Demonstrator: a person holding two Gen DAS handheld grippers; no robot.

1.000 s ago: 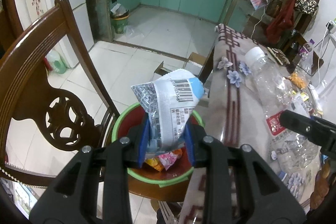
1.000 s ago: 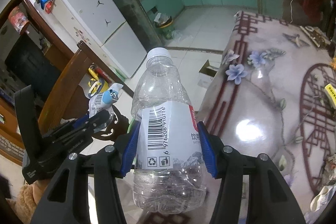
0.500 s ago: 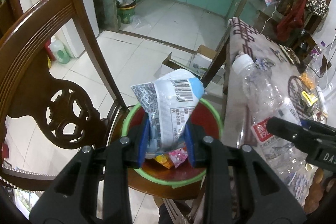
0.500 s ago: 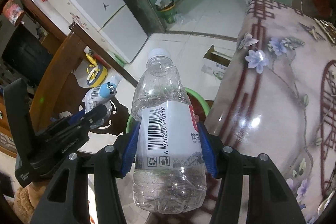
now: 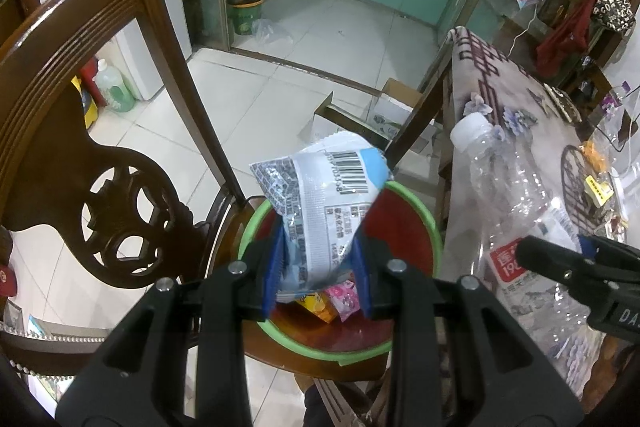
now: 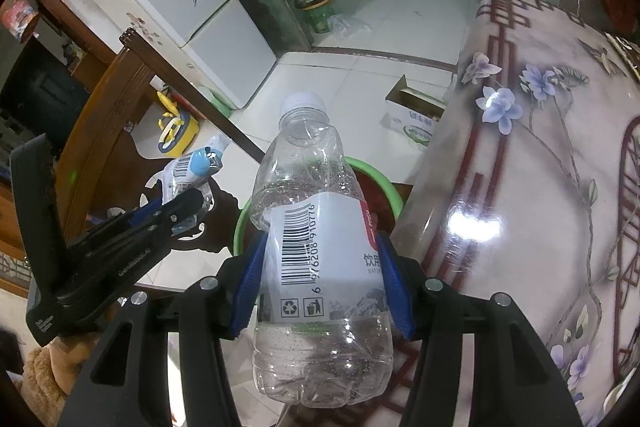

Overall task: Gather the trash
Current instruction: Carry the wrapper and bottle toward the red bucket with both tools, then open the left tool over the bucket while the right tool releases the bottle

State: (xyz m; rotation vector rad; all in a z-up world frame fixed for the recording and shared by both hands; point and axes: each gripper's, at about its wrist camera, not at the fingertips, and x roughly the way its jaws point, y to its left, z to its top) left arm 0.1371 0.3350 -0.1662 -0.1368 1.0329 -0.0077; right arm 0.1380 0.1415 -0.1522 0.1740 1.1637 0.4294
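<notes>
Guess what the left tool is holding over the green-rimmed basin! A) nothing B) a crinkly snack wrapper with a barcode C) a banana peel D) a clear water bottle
B: the left tool pinches a barcode-printed snack wrapper above the basin; the right tool has the bottle.

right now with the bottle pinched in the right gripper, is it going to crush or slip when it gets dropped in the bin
The bottle looks empty, so probably light. Its thin clear walls already look dented, so it may buckle further in the right gripper. The smooth label could slip; dropped, it might bounce in the bin.
</notes>
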